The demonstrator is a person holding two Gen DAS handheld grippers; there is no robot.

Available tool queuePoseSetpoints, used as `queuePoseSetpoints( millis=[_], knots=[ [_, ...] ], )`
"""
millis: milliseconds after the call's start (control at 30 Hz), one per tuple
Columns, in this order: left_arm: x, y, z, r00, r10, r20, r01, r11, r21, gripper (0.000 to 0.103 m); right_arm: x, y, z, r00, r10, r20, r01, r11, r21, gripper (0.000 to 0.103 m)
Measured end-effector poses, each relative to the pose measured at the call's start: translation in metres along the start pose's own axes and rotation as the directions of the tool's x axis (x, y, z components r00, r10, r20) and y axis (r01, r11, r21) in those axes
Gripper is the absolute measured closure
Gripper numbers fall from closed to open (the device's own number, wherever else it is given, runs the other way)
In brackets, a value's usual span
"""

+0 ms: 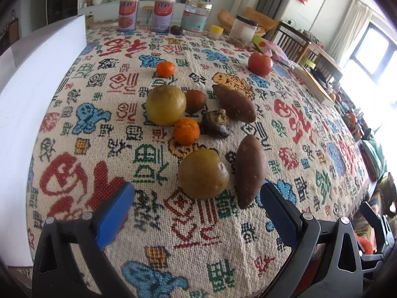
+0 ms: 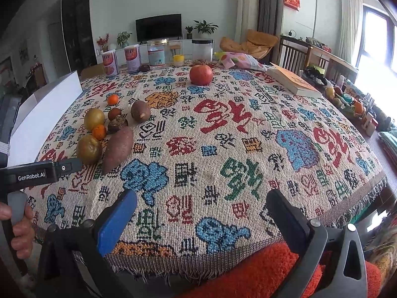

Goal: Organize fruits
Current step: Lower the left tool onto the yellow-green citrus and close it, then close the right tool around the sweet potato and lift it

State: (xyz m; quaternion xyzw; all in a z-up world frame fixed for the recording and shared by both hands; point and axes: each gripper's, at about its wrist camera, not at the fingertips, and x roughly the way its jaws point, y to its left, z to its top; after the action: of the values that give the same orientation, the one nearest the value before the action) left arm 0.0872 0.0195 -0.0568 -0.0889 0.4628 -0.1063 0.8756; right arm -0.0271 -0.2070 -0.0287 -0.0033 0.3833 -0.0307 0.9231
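Note:
Fruits lie grouped on the patterned tablecloth (image 1: 124, 129). In the left wrist view a yellow-green fruit (image 1: 203, 173) and a brown sweet potato (image 1: 250, 170) lie just ahead of my open, empty left gripper (image 1: 196, 193). Behind them are an orange (image 1: 186, 130), a dark shrivelled fruit (image 1: 216, 123), a second yellow-green fruit (image 1: 165, 104), a small brown fruit (image 1: 195, 100), another sweet potato (image 1: 234, 103), a far orange (image 1: 165, 69) and a red apple (image 1: 259, 63). My right gripper (image 2: 201, 203) is open and empty over the table's front edge; the apple (image 2: 201, 74) is far ahead of it.
A white box (image 1: 37, 94) stands along the table's left side. Cans (image 1: 127, 13), jars (image 1: 197, 16) and a snack bag (image 2: 238, 59) line the far edge. A book (image 2: 294, 80) lies at the right. Chairs stand beyond the table.

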Motion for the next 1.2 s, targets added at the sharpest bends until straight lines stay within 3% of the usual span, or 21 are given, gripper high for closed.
queuePoseSetpoints(
  millis=[100, 200, 367, 533, 700, 867, 1000, 1033, 1067, 1100, 1200],
  knots=[
    [0.015, -0.003, 0.012, 1.000, 0.019, 0.015, -0.019, 1.000, 0.006, 0.002, 0.000, 0.001, 0.000, 1.000, -0.002, 0.001, 0.002, 1.000, -0.002, 0.000],
    [0.027, 0.006, 0.012, 0.998, 0.062, -0.022, -0.063, 0.998, -0.010, 0.002, -0.001, 0.001, 0.000, 1.000, -0.004, 0.003, 0.004, 1.000, -0.004, 0.000],
    [0.004, 0.039, -0.003, 0.998, 0.068, -0.005, -0.068, 0.996, -0.051, 0.001, 0.000, -0.002, 0.000, 1.000, 0.003, 0.001, -0.003, 1.000, 0.005, 0.000],
    [-0.015, 0.065, -0.008, 0.990, 0.138, 0.010, -0.138, 0.990, -0.027, 0.002, 0.003, 0.000, 0.001, 1.000, 0.011, -0.010, -0.010, 1.000, 0.004, 0.000],
    [-0.012, 0.067, -0.010, 0.998, 0.065, 0.000, -0.065, 0.998, -0.014, 0.002, 0.002, 0.002, 0.001, 1.000, 0.001, -0.007, -0.001, 1.000, -0.006, 0.000],
    [-0.002, 0.038, -0.010, 1.000, -0.009, 0.017, 0.008, 0.997, 0.076, 0.002, 0.001, 0.001, 0.000, 1.000, -0.009, -0.005, 0.009, 1.000, -0.002, 0.000],
    [0.012, 0.014, -0.011, 0.999, 0.033, 0.028, -0.037, 0.984, 0.175, 0.004, 0.001, 0.003, 0.000, 1.000, -0.017, -0.005, 0.017, 1.000, -0.013, 0.000],
    [0.013, 0.012, -0.012, 0.999, 0.041, 0.035, -0.047, 0.981, 0.189, 0.009, 0.001, 0.004, 0.000, 1.000, -0.019, -0.004, 0.018, 1.000, -0.015, 0.000],
    [0.015, 0.011, -0.013, 0.998, 0.053, 0.034, -0.059, 0.979, 0.198, 0.036, 0.000, 0.004, 0.000, 1.000, -0.018, -0.003, 0.018, 1.000, -0.016, 0.000],
    [0.019, 0.013, -0.012, 0.997, 0.070, 0.022, -0.073, 0.978, 0.197, 0.052, 0.001, 0.002, 0.000, 1.000, -0.011, -0.004, 0.011, 1.000, -0.014, 0.000],
    [0.016, 0.028, -0.012, 0.999, 0.042, 0.023, -0.044, 0.993, 0.110, 0.054, 0.009, -0.002, 0.008, 0.997, 0.050, -0.054, -0.049, 0.999, 0.012, 0.000]
  ],
)
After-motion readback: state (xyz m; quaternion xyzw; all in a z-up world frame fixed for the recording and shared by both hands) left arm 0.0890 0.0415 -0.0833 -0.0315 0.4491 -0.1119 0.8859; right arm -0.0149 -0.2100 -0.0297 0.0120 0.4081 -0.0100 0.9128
